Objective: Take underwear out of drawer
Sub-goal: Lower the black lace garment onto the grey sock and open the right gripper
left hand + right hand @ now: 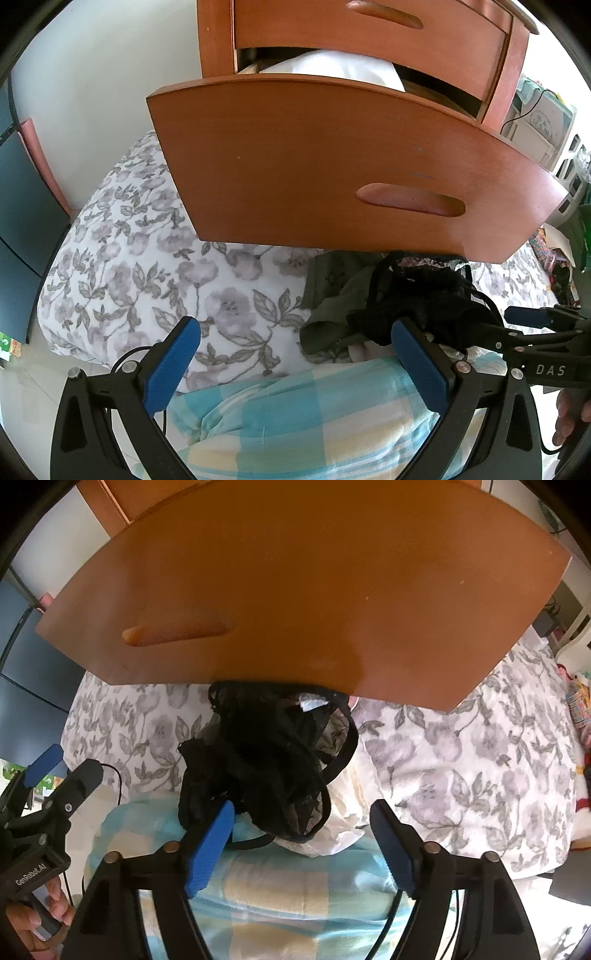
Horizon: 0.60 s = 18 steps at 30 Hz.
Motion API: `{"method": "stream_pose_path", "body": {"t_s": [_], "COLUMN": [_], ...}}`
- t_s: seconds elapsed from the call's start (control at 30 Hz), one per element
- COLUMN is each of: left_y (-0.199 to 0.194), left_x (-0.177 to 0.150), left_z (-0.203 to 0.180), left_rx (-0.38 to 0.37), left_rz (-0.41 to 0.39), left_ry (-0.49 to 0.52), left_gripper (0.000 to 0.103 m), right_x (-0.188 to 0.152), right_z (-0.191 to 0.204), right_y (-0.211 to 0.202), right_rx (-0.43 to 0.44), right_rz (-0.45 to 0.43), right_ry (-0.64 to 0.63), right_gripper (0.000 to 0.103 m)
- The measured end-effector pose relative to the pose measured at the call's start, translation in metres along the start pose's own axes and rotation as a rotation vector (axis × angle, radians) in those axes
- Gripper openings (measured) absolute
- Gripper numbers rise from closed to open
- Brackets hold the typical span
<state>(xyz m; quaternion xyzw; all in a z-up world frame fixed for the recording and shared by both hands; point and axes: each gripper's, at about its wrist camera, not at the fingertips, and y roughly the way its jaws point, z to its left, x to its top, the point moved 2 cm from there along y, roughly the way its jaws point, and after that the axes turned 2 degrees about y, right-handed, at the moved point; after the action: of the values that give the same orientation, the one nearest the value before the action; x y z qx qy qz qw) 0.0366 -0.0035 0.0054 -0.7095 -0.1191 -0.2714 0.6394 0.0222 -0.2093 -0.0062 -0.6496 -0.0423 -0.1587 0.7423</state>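
Black lace underwear (273, 760) lies in a heap on a white cloth (332, 834) and a blue checked fabric (280, 893), just below the pulled-out wooden drawer front (295, 583). My right gripper (303, 808) is open and points down at the heap. The heap's near edge lies by the left pad (210, 845), and nothing is pinched. In the left wrist view the black underwear (424, 302) rests beside an olive garment (328, 295). My left gripper (295, 328) stands open and empty over the checked fabric (295, 413). The drawer front (332, 158) fills the middle, with something white (332, 68) inside the drawer.
A bed with a grey floral cover (147, 266) lies under and around the drawer. The closed upper drawer (369, 33) sits above it. A dark blue panel (22, 221) stands at the left. A hand (44, 915) grips the left gripper's handle. Shelves with clutter (546, 129) are at the right.
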Motion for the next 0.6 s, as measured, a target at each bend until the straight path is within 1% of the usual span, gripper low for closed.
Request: {"method": "stream_pose_path", "body": {"t_s": [0.03,0.1,0.17,0.2,0.6], "left_y": [-0.0004,-0.0002,-0.0006,-0.0007,-0.0013], "left_x": [0.0001,0.0001,0.0002,0.0003,0.0018], "left_z": [0.0003,0.0001,0.0,0.0001,0.0011], "left_rx": [0.0,0.001,0.002,0.001,-0.007], "left_rz": [-0.002,-0.003,-0.005,-0.007,-0.017], "left_ry": [-0.001,-0.001,0.0,-0.001,-0.011], "left_gripper": [0.103,0.103,0.103,0.103,0.103], "right_x": [0.0001,0.0,-0.0002,-0.0002,0.0005], "right_z": [0.0002,-0.0014,-0.0022,-0.0023,-0.0019], "right_y": [-0.0004,-0.0017,-0.0028,-0.0032,-0.0071], "right_rx": [-0.001,-0.005,-0.007,-0.008,-0.006], "right_rz": [-0.004,-0.014,-0.021,-0.025,-0.054], "right_ry": [0.0,0.001,0.0,-0.002,-0.004], "right_gripper": [0.084,0.09,0.101,0.103,0.103]}}
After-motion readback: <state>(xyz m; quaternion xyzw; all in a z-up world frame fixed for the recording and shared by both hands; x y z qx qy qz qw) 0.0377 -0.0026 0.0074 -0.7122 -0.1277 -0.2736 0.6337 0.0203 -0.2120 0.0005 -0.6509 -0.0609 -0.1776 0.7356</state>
